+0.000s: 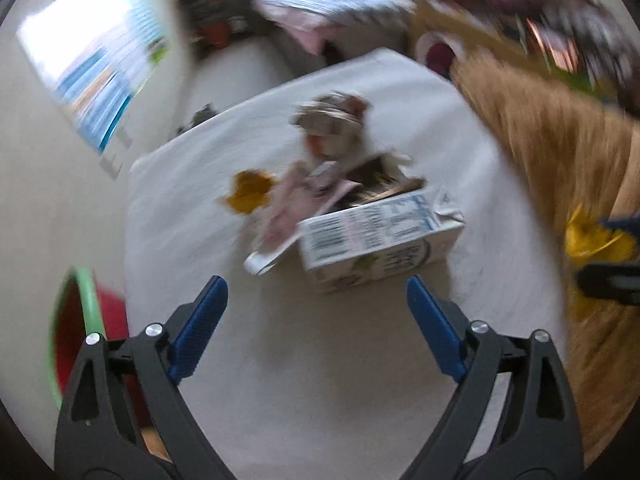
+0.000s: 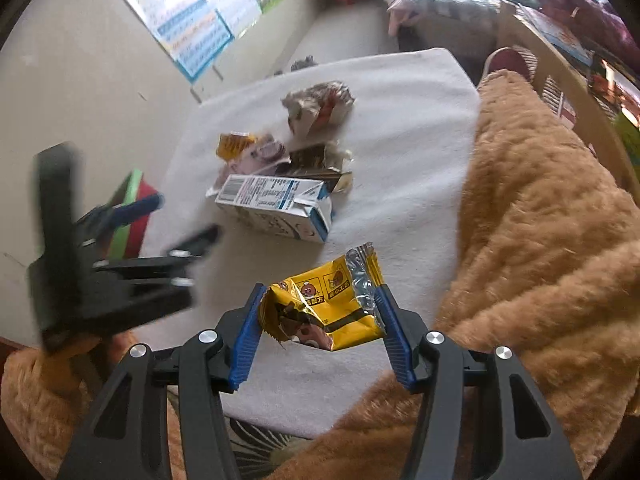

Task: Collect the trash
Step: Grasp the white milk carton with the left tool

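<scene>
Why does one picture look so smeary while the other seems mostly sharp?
Left wrist view: all smeared by motion, even the white milk carton. Right wrist view: the yellow snack wrapper is crisp; only the left gripper blurs. Both bend straight edges, fisheye style.

Left gripper (image 1: 317,294) spread empty; right gripper (image 2: 320,300) clamped.

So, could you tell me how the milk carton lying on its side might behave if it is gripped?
The milk carton probably crushes easily: its top is torn open. Likely empty and light. Its flat sides shouldn't roll.

One carton (image 2: 276,210); one yellow wrapper (image 2: 324,312); two tools (image 2: 320,332)
</scene>
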Available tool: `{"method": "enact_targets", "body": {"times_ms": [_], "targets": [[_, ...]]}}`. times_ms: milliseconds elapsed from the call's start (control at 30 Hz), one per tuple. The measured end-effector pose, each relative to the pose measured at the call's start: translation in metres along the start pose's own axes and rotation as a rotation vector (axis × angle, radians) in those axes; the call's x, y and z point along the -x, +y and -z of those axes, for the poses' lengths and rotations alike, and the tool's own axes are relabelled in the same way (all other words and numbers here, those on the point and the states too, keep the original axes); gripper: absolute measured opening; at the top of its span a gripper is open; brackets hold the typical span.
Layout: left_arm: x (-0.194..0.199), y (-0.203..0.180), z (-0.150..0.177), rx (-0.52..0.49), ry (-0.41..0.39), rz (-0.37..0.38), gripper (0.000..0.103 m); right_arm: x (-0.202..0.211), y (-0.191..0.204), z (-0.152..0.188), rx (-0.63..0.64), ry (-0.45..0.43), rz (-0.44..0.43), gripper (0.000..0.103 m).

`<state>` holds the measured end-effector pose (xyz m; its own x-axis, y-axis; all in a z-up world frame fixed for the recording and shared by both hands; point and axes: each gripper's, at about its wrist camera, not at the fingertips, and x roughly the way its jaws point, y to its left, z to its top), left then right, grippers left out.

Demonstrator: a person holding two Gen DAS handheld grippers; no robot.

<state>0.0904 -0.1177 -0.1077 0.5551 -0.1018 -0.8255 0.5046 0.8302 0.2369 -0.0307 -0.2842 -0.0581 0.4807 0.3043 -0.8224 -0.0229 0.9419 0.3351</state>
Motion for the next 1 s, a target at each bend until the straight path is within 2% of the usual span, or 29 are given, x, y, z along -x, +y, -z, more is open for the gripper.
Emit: {"method": "enact_targets", "body": {"times_ms": [167, 300, 400, 467, 533, 600, 633, 667, 800, 900, 1000], "targets": [[-0.034, -0.04, -0.024, -0.288, 0.084, -0.097, 0.089, 0.005, -0.006, 0.006, -0.029, -0.011, -0.061, 0.054], [-0.059, -0.053, -0.034, -0.394, 0.166, -0.15, 0.089, 0.0, -0.005, 0.01, -0.021, -0.016, -0.083, 0.054], [-0.075, -0.052, -0.032, -0.379, 0.279, -0.124, 0.089, -0.002, -0.007, 0.013, -0.021, -0.012, -0.098, 0.054], [-0.075, -0.049, -0.026, -0.366, 0.306, -0.105, 0.086, -0.002, -0.009, 0.013, -0.033, -0.011, -0.114, 0.054], [-0.069, -0.044, -0.024, -0.322, 0.332, -0.028, 0.067, -0.004, -0.012, 0.011, -0.045, -0.01, -0.126, 0.054], [-0.064, -0.033, -0.021, -0.242, 0.372, 0.088, 0.055, -0.006, -0.012, 0.01, -0.049, -0.007, -0.13, 0.054], [-0.062, -0.03, -0.02, -0.222, 0.378, 0.115, 0.048, -0.007, -0.011, 0.01, -0.047, -0.003, -0.129, 0.054], [-0.061, -0.028, -0.018, -0.213, 0.383, 0.133, 0.047, -0.008, -0.011, 0.01, -0.045, 0.0, -0.128, 0.054], [-0.059, -0.024, -0.019, -0.188, 0.363, 0.137, 0.047, -0.01, -0.01, 0.01, -0.044, 0.008, -0.128, 0.054], [-0.053, -0.022, -0.034, -0.122, 0.32, 0.171, 0.059, -0.011, -0.012, 0.009, -0.049, 0.007, -0.134, 0.054], [-0.05, -0.025, -0.045, -0.103, 0.286, 0.144, 0.061, -0.012, -0.013, 0.009, -0.05, 0.006, -0.137, 0.054]]}}
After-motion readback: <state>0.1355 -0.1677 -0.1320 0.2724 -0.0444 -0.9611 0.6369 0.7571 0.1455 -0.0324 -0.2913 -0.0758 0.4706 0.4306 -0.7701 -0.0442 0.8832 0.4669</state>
